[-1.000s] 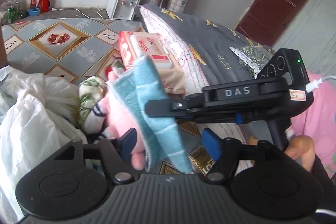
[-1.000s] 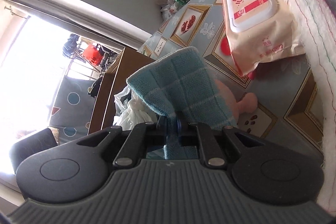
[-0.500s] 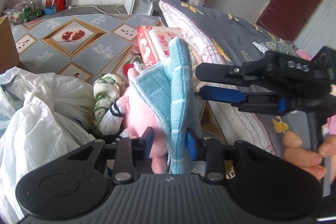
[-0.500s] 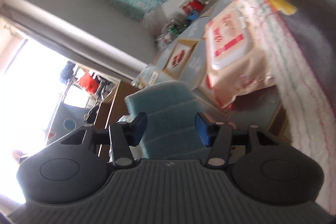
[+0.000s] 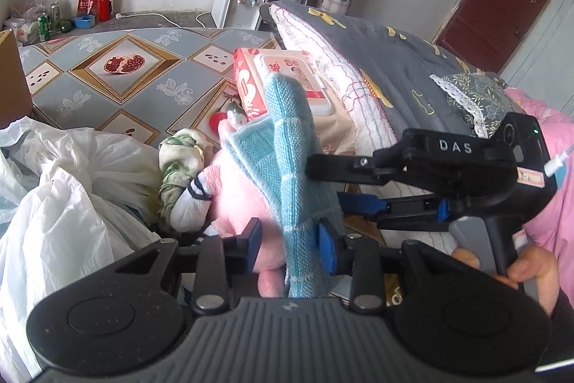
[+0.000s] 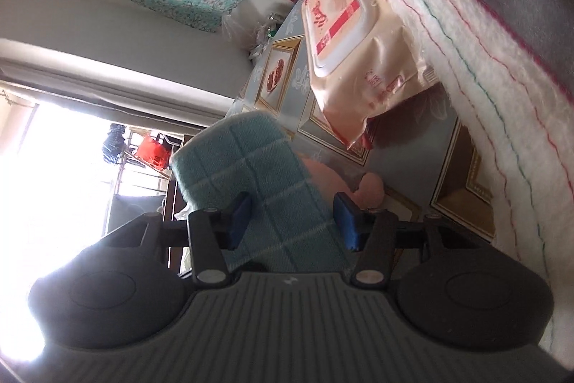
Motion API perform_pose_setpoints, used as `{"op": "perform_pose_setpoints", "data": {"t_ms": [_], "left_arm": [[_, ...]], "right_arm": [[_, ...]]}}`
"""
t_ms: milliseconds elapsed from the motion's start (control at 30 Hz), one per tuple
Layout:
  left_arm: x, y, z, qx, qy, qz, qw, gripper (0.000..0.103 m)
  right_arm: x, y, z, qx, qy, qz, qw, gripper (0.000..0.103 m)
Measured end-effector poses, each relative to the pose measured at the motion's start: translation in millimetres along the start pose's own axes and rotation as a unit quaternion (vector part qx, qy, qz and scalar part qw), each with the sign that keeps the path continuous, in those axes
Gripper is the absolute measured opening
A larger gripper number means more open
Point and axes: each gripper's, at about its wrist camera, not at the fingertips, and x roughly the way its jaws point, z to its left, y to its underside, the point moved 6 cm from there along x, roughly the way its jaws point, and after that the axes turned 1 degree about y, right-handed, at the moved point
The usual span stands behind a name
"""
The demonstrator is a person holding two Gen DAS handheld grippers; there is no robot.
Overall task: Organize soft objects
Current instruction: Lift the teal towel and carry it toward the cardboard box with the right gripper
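A light blue checked towel [image 5: 287,139] stands upright over a pink plush toy [image 5: 236,200]. My left gripper [image 5: 290,243] is shut on both, its blue pads pressing the towel and the plush together. In the left wrist view my right gripper [image 5: 323,183] reaches in from the right, fingertips at the towel's right edge. The right wrist view shows the towel [image 6: 251,167] lying between the right gripper's [image 6: 292,219] jaws, which are closing. The right pad stands clear of the cloth. The plush toy [image 6: 369,185] peeks out behind.
A pack of wet wipes [image 5: 287,78] lies on the patterned mat against a folded grey quilt [image 5: 394,67]. White plastic bags [image 5: 71,196] fill the left. A green-white cloth bundle [image 5: 179,160] and a striped sock [image 5: 190,200] sit beside the plush. A hand [image 5: 502,268] holds the right gripper.
My left gripper closed on the towel and plush. My right gripper let go of the towel, opened wide and rolled, and its jaws have since narrowed a little around the towel.
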Motion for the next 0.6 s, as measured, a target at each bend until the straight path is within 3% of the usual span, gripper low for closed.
{"op": "perform_pose_setpoints", "data": {"t_ms": [100,267,600], "left_arm": [[-1.4,-3.6,-3.0,0.002,0.001,-0.006,1.0,0.036],[-0.9,-7.0,-9.8,0.009,0.001,-0.012,0.9999,0.035],[-35.5,-5.8,-27.5,0.02,0.041,-0.038,0.9983,0.03]], "right_arm": [[-5.1,5.4,14.7,-0.036,0.02,-0.006,0.999,0.03],[-19.1,17.5,35.7,-0.085,0.052,-0.022,0.995,0.02],[-66.9,35.8,77.3,-0.124,0.078,-0.076,0.986,0.015]]}}
